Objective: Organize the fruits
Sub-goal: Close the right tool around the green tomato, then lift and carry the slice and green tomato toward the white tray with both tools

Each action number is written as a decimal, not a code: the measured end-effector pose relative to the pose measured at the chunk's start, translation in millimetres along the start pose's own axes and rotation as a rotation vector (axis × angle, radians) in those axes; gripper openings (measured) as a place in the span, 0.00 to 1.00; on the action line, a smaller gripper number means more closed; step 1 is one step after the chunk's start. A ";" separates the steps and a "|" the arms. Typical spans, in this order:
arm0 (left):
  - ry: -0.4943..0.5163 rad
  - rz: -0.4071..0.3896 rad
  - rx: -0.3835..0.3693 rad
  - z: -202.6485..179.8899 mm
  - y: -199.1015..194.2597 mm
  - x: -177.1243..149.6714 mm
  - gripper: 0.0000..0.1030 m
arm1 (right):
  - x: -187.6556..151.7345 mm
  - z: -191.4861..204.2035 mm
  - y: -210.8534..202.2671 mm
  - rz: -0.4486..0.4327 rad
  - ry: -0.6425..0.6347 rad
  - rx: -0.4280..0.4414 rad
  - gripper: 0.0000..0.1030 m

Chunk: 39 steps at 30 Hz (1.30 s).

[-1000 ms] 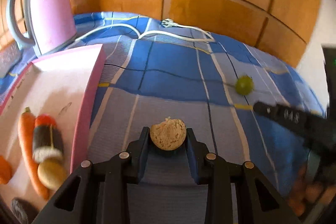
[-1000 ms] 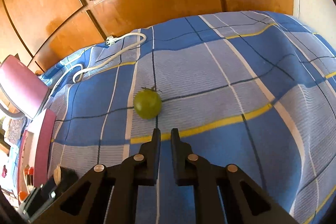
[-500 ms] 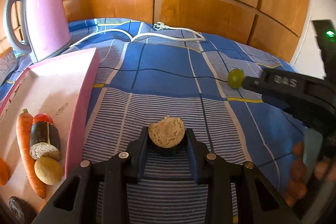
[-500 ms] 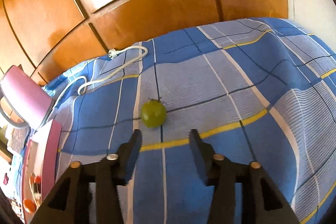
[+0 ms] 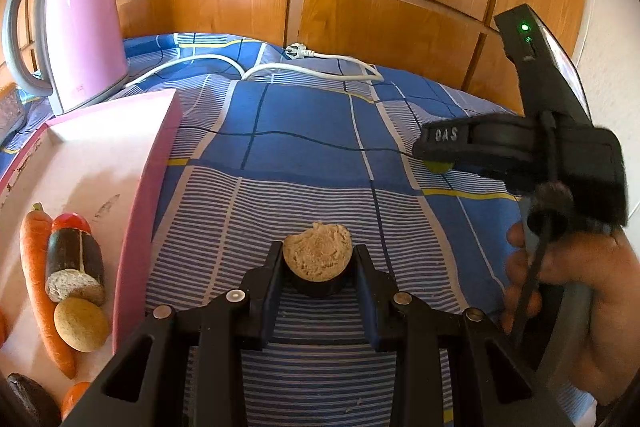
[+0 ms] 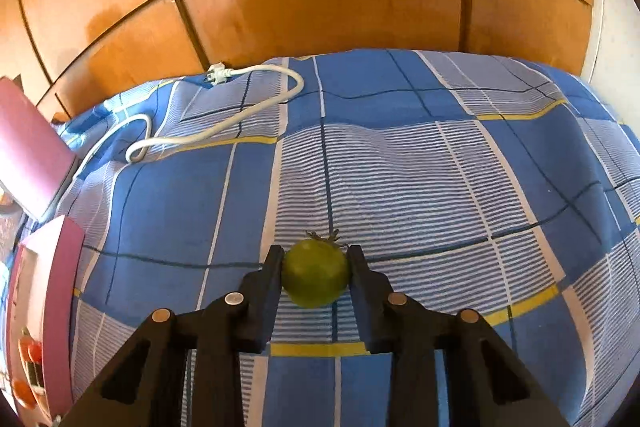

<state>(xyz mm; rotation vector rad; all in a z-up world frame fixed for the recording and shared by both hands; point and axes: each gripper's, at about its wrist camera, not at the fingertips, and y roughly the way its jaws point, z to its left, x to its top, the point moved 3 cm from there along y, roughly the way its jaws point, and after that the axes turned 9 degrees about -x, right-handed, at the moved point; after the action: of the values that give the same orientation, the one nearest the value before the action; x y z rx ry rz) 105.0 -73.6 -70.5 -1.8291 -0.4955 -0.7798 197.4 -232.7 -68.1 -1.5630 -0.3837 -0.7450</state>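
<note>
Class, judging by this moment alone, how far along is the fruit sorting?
Done: a carrot and other produce lie in the pink tray. In hand: the left gripper holds a cut brown piece, and the right gripper has a green tomato between its fingers on the cloth. Left: both still need placing.

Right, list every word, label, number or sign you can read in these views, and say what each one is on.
"DAS": raised letters on the black finger of the right gripper, seen from the left wrist view; the first letter is unclear.
Faint small print low on the pink electric kettle: too blurred to read.
Nothing else carries text.
</note>
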 end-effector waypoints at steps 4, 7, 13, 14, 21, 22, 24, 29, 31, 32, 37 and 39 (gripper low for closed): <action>-0.001 0.000 -0.002 0.0 0.1 -0.2 0.33 | -12.6 0.0 -11.3 0.014 -0.029 -0.006 0.31; -0.004 0.000 -0.007 0.1 -0.2 -0.2 0.32 | -28.3 -0.6 -24.0 0.033 -0.052 -0.005 0.31; -0.009 -0.009 -0.024 -1.2 -4.6 -1.3 0.32 | -54.2 -13.7 -46.6 0.090 -0.014 -0.002 0.31; -0.008 -0.012 -0.025 -2.1 -6.6 -2.7 0.32 | -57.7 -16.2 -49.8 0.089 -0.006 -0.011 0.31; 0.012 -0.030 -0.011 -6.0 -22.0 -11.0 0.32 | -67.1 -18.7 -57.9 0.083 0.028 -0.042 0.31; 0.013 -0.035 -0.011 -6.3 -25.3 -11.9 0.32 | -67.9 -18.8 -59.0 0.081 0.032 -0.044 0.31; 0.011 -0.046 -0.009 -6.1 -32.7 -13.5 0.32 | -69.4 -19.6 -61.1 0.085 0.040 -0.047 0.31; 0.023 -0.069 -0.003 -7.2 -48.5 -18.4 0.32 | -74.9 -21.4 -66.9 0.090 0.060 -0.056 0.31; 0.029 -0.073 0.002 -7.6 -52.5 -20.6 0.32 | -76.5 -21.4 -68.2 0.092 0.066 -0.051 0.31; 0.033 -0.073 0.003 -8.3 -54.3 -21.9 0.32 | -77.6 -21.3 -69.1 0.093 0.069 -0.049 0.31; 0.040 -0.085 0.008 -9.1 -61.0 -24.1 0.32 | -81.0 -19.9 -72.3 0.095 0.075 -0.037 0.31; 0.039 -0.090 0.012 -8.7 -63.9 -25.1 0.32 | -81.9 -18.9 -73.2 0.094 0.072 -0.027 0.31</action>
<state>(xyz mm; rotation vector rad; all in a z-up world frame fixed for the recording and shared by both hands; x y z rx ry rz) 43.1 -57.2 -44.2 -1.7867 -0.5589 -0.8700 86.2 -225.5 -66.9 -1.5639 -0.2461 -0.7335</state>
